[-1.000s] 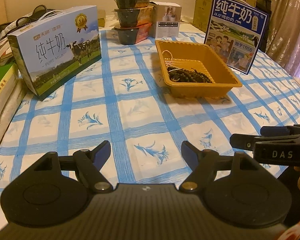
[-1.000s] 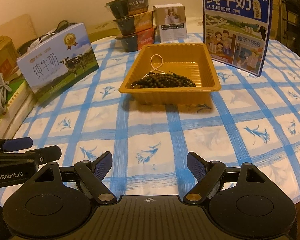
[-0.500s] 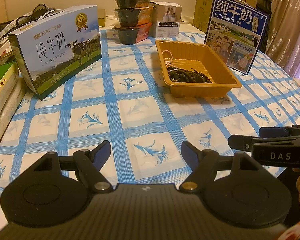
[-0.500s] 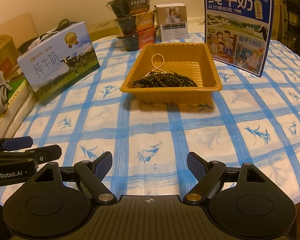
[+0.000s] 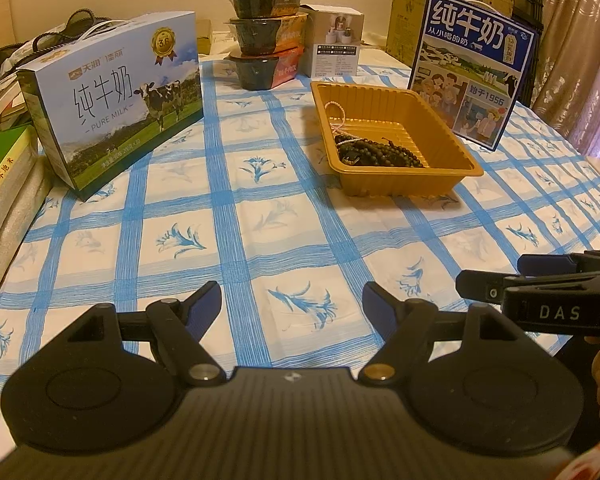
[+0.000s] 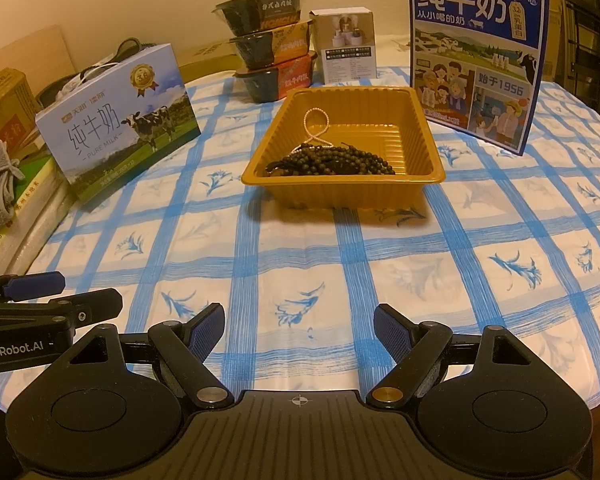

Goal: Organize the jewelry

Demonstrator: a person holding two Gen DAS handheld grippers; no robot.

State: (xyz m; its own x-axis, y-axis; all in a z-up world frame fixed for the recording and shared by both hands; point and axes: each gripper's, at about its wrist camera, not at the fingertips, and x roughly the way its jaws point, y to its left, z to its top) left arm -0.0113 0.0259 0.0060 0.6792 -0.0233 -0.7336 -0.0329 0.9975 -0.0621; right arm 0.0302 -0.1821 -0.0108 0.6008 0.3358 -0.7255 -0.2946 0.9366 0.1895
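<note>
A gold plastic tray point(image 5: 440, 120) point(image 6: 420, 120) stands on the blue-checked tablecloth. In it lie a dark bead necklace point(image 5: 380, 155) point(image 6: 332, 162) and a thin pale bead string point(image 5: 337, 114) point(image 6: 315, 126). My left gripper point(image 5: 292, 304) is open and empty, low over the cloth, well short of the tray. My right gripper point(image 6: 299, 320) is open and empty too, near the table's front. Each gripper shows at the edge of the other's view, the right one point(image 5: 496, 280) and the left one point(image 6: 80, 300).
A pale blue milk carton point(image 5: 120, 100) point(image 6: 120, 116) stands at the left. A dark blue milk carton point(image 5: 472, 68) point(image 6: 476, 56) stands right of the tray. Stacked food bowls point(image 5: 266, 32) point(image 6: 272, 40) and a small white box point(image 5: 334, 48) point(image 6: 346, 44) stand behind. Books point(image 5: 4, 168) lie at the left edge.
Both grippers have stayed open and nearly still. The right wrist view has drifted slightly, so the tray sits a little lower and closer in it.
</note>
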